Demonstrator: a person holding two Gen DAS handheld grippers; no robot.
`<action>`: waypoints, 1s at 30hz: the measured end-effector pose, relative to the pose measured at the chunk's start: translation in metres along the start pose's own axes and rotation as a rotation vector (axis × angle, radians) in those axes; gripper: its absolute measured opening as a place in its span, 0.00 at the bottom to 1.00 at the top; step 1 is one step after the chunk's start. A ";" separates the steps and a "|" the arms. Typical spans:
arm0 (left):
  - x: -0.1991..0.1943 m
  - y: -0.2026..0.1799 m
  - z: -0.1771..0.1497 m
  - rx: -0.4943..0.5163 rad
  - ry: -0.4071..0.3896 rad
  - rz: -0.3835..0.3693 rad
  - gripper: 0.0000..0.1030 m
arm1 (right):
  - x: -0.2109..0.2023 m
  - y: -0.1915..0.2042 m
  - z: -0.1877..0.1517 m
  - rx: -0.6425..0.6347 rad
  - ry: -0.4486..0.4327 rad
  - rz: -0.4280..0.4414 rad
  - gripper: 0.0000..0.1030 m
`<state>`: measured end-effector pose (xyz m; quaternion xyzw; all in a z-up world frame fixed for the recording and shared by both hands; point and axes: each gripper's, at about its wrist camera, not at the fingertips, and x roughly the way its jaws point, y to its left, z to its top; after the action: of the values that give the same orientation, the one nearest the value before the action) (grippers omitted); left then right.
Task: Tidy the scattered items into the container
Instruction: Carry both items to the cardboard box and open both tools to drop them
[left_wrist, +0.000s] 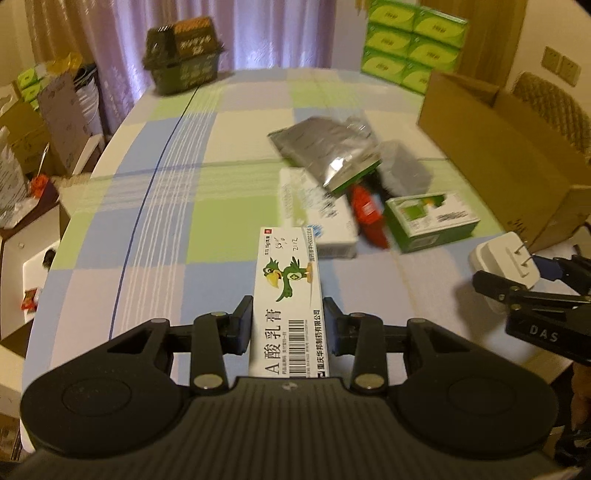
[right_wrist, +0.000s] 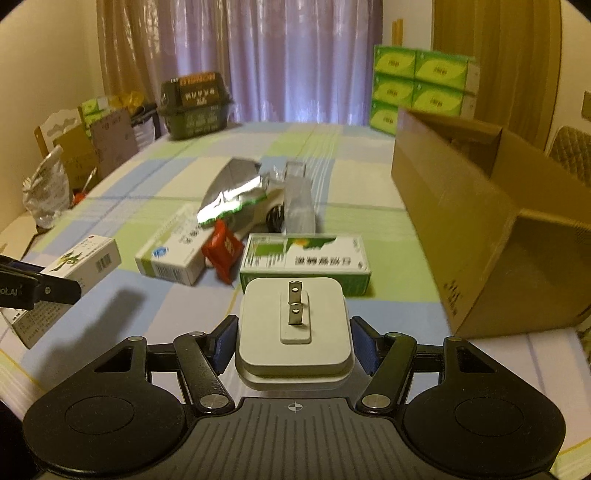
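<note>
In the left wrist view, the left hand-held gripper (left_wrist: 287, 325) pinches the ointment box (left_wrist: 287, 295) by its long sides, lifted above the surface (left_wrist: 110, 221) for carrying. The cardboard container (left_wrist: 517, 162) stands open by the surface's right edge, well apart.

In the right wrist view, the right hand-held gripper (right_wrist: 293, 341) clamps the white plug adapter (right_wrist: 293, 332), prongs up; the cardboard container (right_wrist: 480, 229) lies ahead to its right, beyond the green box (right_wrist: 306, 266).
</note>
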<state>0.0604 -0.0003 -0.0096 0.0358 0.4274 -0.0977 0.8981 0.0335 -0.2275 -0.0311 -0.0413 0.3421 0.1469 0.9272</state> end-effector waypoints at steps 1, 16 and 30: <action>-0.004 -0.005 0.003 0.006 -0.010 -0.008 0.32 | -0.005 -0.002 0.002 -0.002 -0.011 -0.003 0.65; -0.026 -0.151 0.102 0.209 -0.175 -0.255 0.32 | -0.073 -0.113 0.076 0.030 -0.219 -0.186 0.65; 0.045 -0.281 0.169 0.297 -0.144 -0.393 0.32 | -0.053 -0.233 0.092 0.109 -0.202 -0.292 0.65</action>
<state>0.1588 -0.3071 0.0673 0.0763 0.3419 -0.3345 0.8749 0.1225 -0.4465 0.0680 -0.0252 0.2452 -0.0045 0.9691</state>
